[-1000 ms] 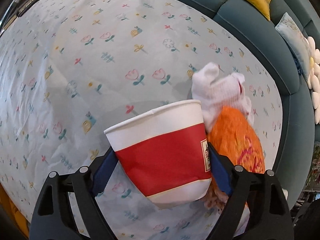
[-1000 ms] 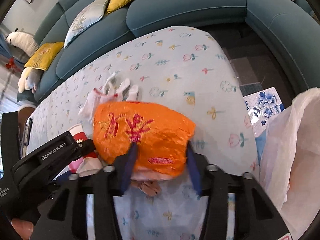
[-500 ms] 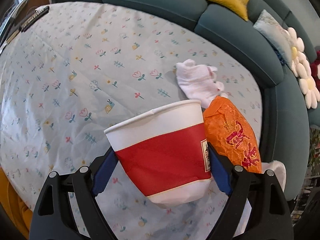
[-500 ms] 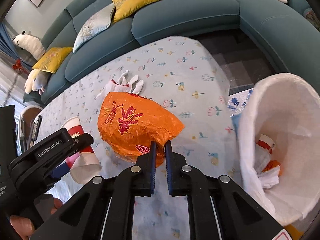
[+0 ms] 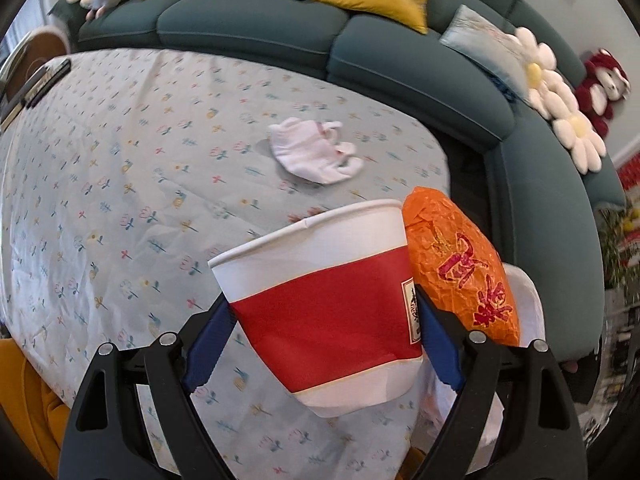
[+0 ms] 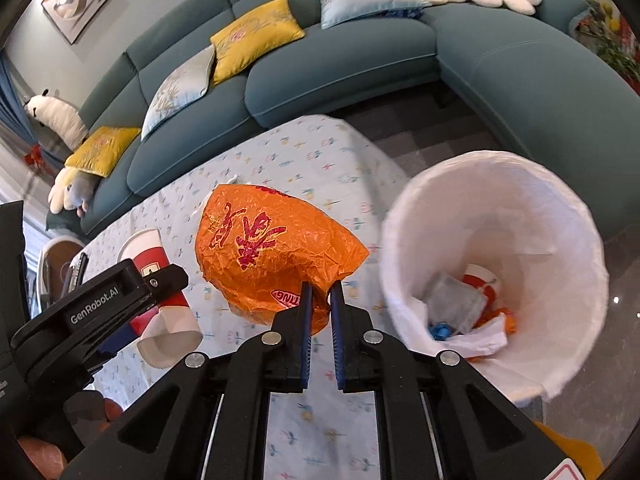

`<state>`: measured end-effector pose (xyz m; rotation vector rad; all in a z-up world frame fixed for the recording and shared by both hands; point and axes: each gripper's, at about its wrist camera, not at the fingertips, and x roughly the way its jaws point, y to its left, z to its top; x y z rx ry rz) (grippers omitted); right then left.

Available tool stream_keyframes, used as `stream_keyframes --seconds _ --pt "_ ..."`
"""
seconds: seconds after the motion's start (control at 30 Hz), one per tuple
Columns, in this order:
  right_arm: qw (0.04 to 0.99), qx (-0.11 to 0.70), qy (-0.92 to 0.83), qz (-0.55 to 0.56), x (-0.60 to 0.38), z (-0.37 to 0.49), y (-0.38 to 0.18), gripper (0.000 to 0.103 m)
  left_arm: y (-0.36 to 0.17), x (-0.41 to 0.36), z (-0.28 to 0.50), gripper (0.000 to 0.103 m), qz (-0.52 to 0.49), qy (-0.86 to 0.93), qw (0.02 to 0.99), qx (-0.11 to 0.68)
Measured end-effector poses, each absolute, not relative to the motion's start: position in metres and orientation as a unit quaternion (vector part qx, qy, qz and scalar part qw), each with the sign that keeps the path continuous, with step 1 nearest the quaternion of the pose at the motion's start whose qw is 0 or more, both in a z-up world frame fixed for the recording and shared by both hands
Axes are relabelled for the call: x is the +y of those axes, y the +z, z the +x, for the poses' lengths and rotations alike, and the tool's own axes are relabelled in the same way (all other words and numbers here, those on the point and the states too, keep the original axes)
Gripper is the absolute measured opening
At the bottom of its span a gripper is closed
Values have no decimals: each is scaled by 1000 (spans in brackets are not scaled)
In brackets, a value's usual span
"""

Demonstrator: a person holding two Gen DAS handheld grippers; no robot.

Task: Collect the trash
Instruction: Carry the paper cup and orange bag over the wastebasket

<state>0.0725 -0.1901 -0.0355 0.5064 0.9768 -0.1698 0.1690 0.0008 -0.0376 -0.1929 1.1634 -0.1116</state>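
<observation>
My left gripper [image 5: 320, 332] is shut on a red and white paper cup [image 5: 324, 300] and holds it tilted above the floral tablecloth [image 5: 120, 184]. The cup also shows in the right wrist view [image 6: 160, 280]. My right gripper [image 6: 320, 300] is shut on the edge of an orange plastic bag [image 6: 272, 248] with red characters and holds it in the air, left of a bin with a white liner [image 6: 500, 220]. The bag also shows in the left wrist view [image 5: 460, 272]. A crumpled white tissue [image 5: 316, 154] lies on the cloth.
The bin holds several pieces of trash [image 6: 460, 308]. A teal sofa [image 6: 340, 52] with yellow and pale cushions curves around the table. A dark flat object [image 5: 44, 80] lies at the table's far left edge.
Both grippers have risen and swung right toward the bin. The right jaws closed from wide around the bag to a pinch on its edge. The bin's inside came into view.
</observation>
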Motion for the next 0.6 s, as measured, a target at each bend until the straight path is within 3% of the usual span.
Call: stream_keyframes --seconds 0.6 --pt "856 417 -146 268 -266 -1 -16 9 -13 -90 107 81 -17 -136 840 526"
